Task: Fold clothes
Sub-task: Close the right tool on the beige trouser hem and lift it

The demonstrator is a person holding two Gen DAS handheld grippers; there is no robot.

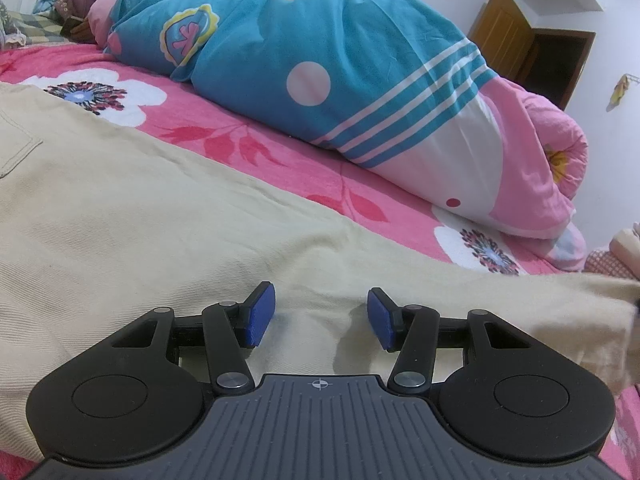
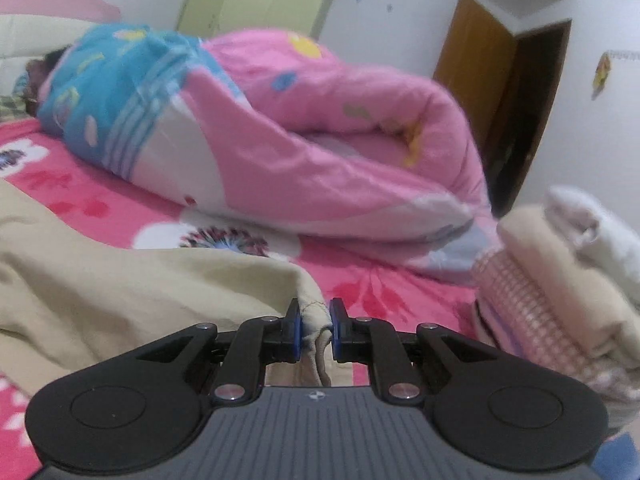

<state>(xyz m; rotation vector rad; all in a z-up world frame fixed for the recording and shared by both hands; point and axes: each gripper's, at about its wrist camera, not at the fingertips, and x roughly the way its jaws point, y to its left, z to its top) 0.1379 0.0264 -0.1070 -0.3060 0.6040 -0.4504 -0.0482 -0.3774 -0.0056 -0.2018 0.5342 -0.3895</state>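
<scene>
A large beige garment (image 1: 160,220) lies spread on the pink flowered bed sheet (image 1: 260,152). My left gripper (image 1: 321,312) hovers low over its near part. The blue pads (image 1: 262,316) stand well apart and nothing is pinched between them. In the right wrist view the same beige garment (image 2: 140,292) rises in a fold toward my right gripper (image 2: 315,318). That gripper is shut on the garment's stitched hem corner, and the cloth hangs down between the pads (image 2: 294,328). This view is blurred.
A person lies under a blue and pink quilt (image 1: 320,60) along the far side of the bed. A pile of folded clothes (image 2: 560,280) sits at the right edge. A brown door (image 2: 500,100) stands open behind it.
</scene>
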